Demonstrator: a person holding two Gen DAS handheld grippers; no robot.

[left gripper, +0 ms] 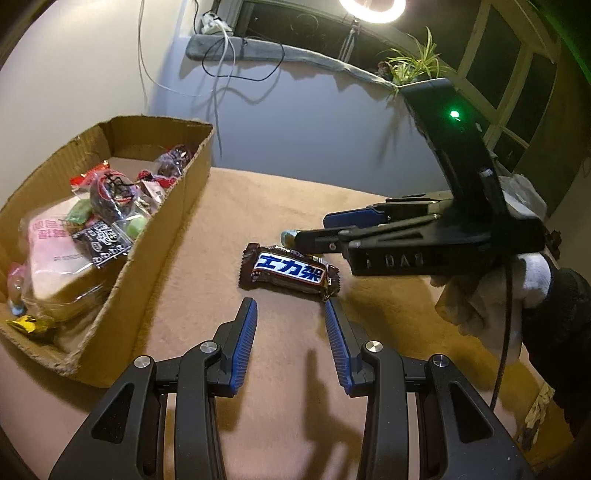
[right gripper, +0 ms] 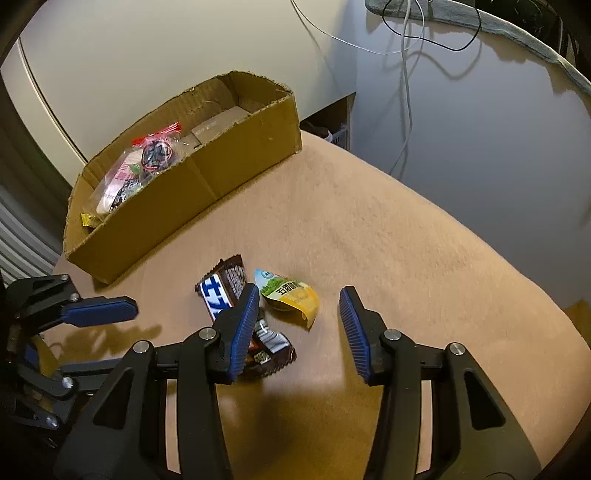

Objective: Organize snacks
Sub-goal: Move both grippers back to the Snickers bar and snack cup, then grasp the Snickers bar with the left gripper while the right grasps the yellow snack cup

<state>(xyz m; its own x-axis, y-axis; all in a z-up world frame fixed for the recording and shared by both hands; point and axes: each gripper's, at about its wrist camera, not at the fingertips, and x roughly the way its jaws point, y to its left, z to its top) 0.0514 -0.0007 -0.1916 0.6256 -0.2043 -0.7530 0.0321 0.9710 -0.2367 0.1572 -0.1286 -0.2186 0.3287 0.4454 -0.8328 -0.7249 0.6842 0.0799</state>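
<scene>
A brown chocolate bar [left gripper: 290,273] with a blue and white label lies on the tan cloth just beyond the tips of my left gripper [left gripper: 290,306], which is open and holds nothing. My right gripper [right gripper: 300,291] is open and straddles a yellow and green jelly packet [right gripper: 291,295] without pressing on it. Its left finger covers part of the chocolate bar [right gripper: 218,295]. In the left wrist view my right gripper [left gripper: 310,229] reaches in from the right, behind the bar. A cardboard box [left gripper: 159,258] [right gripper: 184,206] at the left holds several wrapped snacks [left gripper: 107,206].
A white-gloved hand [left gripper: 517,280] holds the right gripper. One blue finger [right gripper: 99,310] of the left gripper shows at the left. Cables [right gripper: 406,74] hang down the back wall. A ring light [left gripper: 373,9] and a plant [left gripper: 413,62] stand on the window ledge.
</scene>
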